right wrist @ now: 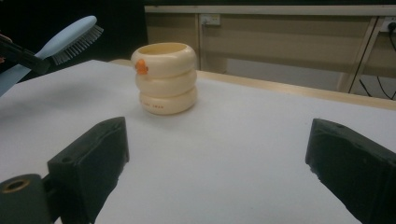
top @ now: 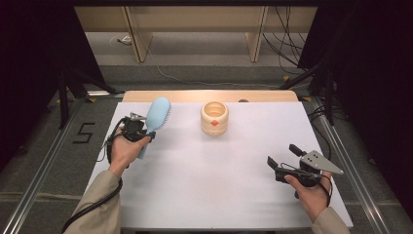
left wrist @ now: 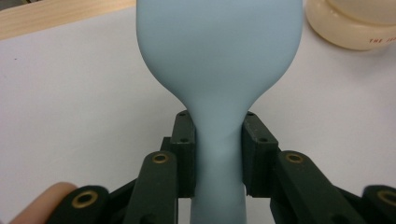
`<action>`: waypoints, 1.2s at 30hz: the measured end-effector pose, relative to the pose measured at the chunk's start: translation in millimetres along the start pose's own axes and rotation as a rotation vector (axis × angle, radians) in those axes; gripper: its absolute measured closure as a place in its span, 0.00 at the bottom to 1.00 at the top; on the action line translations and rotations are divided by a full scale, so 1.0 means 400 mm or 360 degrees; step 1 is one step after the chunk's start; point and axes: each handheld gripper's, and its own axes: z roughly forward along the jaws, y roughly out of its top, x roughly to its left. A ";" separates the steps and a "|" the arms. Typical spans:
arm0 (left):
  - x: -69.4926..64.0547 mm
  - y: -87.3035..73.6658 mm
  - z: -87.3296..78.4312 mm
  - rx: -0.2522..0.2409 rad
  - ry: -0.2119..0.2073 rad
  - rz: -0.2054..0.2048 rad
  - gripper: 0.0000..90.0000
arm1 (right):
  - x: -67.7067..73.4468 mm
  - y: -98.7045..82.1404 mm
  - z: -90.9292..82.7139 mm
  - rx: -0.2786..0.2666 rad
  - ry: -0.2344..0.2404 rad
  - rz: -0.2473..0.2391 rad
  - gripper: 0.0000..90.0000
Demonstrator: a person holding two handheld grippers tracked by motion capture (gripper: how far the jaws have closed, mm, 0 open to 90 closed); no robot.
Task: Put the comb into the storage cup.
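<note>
A light blue hairbrush (top: 156, 117) is held up over the table's left side, head pointing away, bristles to the right. My left gripper (top: 139, 127) is shut on its narrow neck; in the left gripper view both pads press the blue handle (left wrist: 218, 154) just below the wide brush head (left wrist: 217, 42). A cream ringed cup (top: 214, 118) with a small orange knob stands at the middle back of the white table. My right gripper (top: 282, 156) hovers over the right front, jaws wide open and nothing between them, facing the cup (right wrist: 166, 78). The brush (right wrist: 65, 39) shows at far left there.
The white table top (top: 219, 170) ends in a wooden strip at the back. Beyond it are wooden furniture legs and cables on the floor. Black stands flank both sides of the table.
</note>
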 end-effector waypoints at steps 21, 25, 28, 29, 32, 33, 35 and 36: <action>-0.039 -0.008 -0.020 -0.0144 -0.0021 0.0006 0.77 | 0.001 0.000 0.001 0.0005 0.0008 -0.0001 0.08; -0.043 -0.010 -0.022 -0.0143 -0.0036 0.0012 0.77 | 0.001 0.000 0.002 0.0001 0.0011 -0.0003 0.08; -0.046 -0.013 -0.024 -0.0144 -0.0030 0.0021 0.77 | 0.002 0.001 0.001 0.0000 0.0013 -0.0009 0.08; -0.049 -0.016 -0.023 -0.0146 -0.0031 0.0021 0.77 | 0.002 0.001 0.000 0.0002 0.0013 -0.0011 0.08; -0.055 -0.020 -0.019 -0.0150 -0.0033 0.0028 0.77 | 0.002 0.000 0.001 0.0003 0.0014 -0.0009 0.08; -0.056 -0.021 -0.019 -0.0150 -0.0034 0.0035 0.77 | 0.002 0.000 0.001 0.0004 0.0013 -0.0009 0.08; -0.061 -0.021 -0.021 -0.0162 -0.0030 0.0034 0.77 | 0.002 0.000 0.001 0.0004 0.0016 -0.0010 0.08; -0.062 -0.021 -0.022 -0.0170 -0.0035 0.0034 0.77 | 0.002 0.000 0.001 0.0003 0.0017 -0.0012 0.08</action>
